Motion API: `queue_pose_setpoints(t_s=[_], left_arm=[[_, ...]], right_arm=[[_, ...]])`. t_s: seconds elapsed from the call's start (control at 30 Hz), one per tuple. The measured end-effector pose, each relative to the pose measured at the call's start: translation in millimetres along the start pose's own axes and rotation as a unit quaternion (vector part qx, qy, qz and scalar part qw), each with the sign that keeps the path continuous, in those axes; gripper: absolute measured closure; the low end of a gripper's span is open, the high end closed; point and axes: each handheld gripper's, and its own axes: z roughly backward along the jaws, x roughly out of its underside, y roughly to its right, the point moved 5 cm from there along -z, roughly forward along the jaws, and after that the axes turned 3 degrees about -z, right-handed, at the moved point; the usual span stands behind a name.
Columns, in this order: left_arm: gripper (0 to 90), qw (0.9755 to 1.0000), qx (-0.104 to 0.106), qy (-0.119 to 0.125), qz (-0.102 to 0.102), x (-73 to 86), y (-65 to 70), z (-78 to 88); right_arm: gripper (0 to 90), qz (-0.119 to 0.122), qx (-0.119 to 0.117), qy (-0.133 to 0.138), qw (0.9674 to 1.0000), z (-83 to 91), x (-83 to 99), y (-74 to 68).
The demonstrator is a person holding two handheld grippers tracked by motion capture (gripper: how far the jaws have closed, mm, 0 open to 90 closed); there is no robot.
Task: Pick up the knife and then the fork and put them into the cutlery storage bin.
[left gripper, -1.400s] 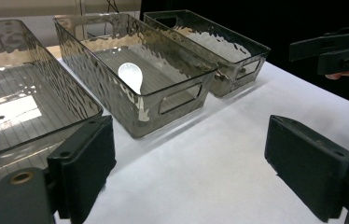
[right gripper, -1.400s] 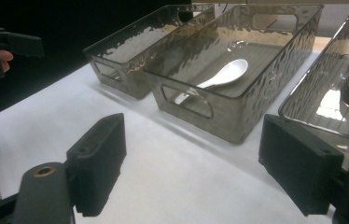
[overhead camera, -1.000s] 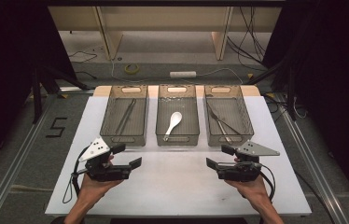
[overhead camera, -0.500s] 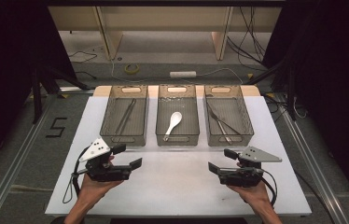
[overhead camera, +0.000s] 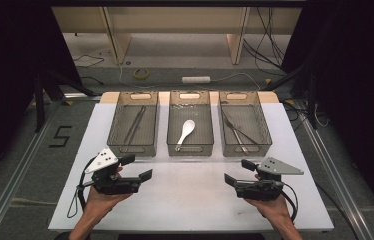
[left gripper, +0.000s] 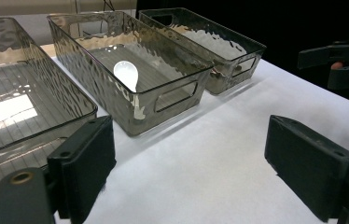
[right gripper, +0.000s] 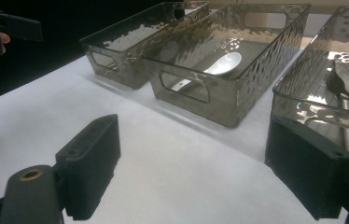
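The left gripper (overhead camera: 140,167) hovers above the white table (overhead camera: 190,200) just in front of the left bin (overhead camera: 133,122), jaws spread wide with nothing between them. That smoky, ripple-walled plastic bin holds slim metal utensils lying lengthwise. The matching middle bin (overhead camera: 190,122) holds a glossy white spoon (overhead camera: 185,132), its long axis running front to back with a slight tilt, rounded bowl toward the far end and handle toward the person. The right bin (overhead camera: 244,122) holds crossed metal cutlery (overhead camera: 236,132). The right gripper (overhead camera: 239,172) hangs just before it, jaws equally wide and empty.
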Motion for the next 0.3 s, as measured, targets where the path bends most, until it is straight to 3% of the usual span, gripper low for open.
queue_pose_setpoints(t_s=[0.3], left_arm=[[15.7,1.0000,0.000,0.000,0.001,0.0,0.0,0.1]], right_arm=[[19.0,0.001,0.001,-0.001,1.0000,-0.4,0.1,-0.1]])
